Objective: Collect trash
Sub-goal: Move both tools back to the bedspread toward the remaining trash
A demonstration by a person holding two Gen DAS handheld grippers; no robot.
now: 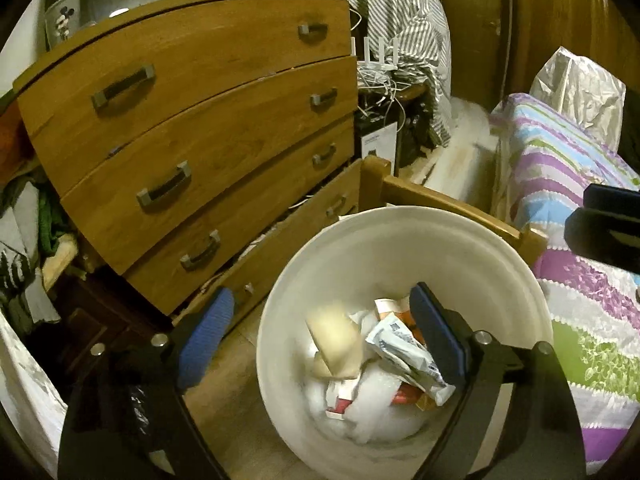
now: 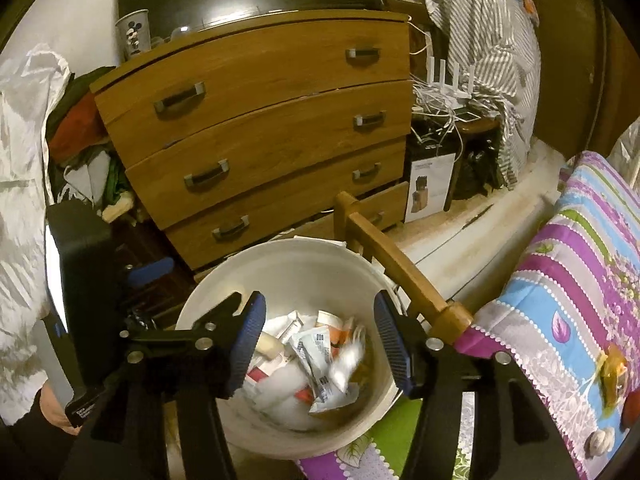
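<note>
While both grippers hung over the white trash bin, little writing could be made out: a cup on the back left corner of the wooden dresser bore a cartoon mouse print, and the white box on the floor beside the dresser carried a heading too small to read. The left gripper stood wide open with nothing between its blue pads, a blurred cream-coloured piece lying just below them in the bin. The right gripper was partly open (its pads gripped nothing) above crumpled wrappers near the bin's middle. The bin stood on the floor against the bed's wooden footboard.
</note>
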